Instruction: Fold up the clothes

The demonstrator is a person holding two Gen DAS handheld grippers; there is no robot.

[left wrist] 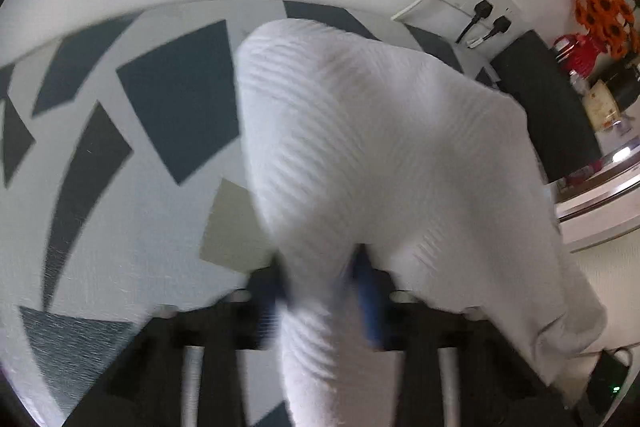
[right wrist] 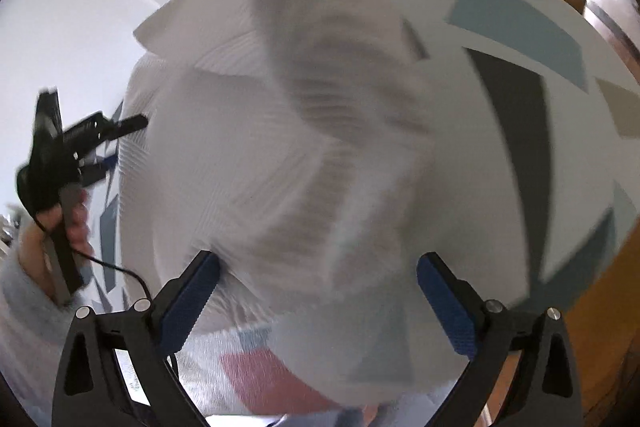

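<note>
Left wrist view: the white ribbed garment (left wrist: 360, 147) hangs bunched over the patterned cloth (left wrist: 132, 227), a fold of it pinched between the blue pads (left wrist: 370, 307) of your left gripper (left wrist: 320, 291), whose jaws stand narrow and closed on the fabric. Judged soft, light and limp; it will sag and slide, so take it at an edge or corner, not mid-panel. Right wrist view, blurred: the garment (right wrist: 280, 155) fills the middle, draped between the pads (right wrist: 192, 299) of your right gripper (right wrist: 320, 303), jaws wide. The near-left pad seems to brush the fabric; no pinch there. At far left your hand (right wrist: 68, 223) holds the left gripper (right wrist: 86, 135).
</note>
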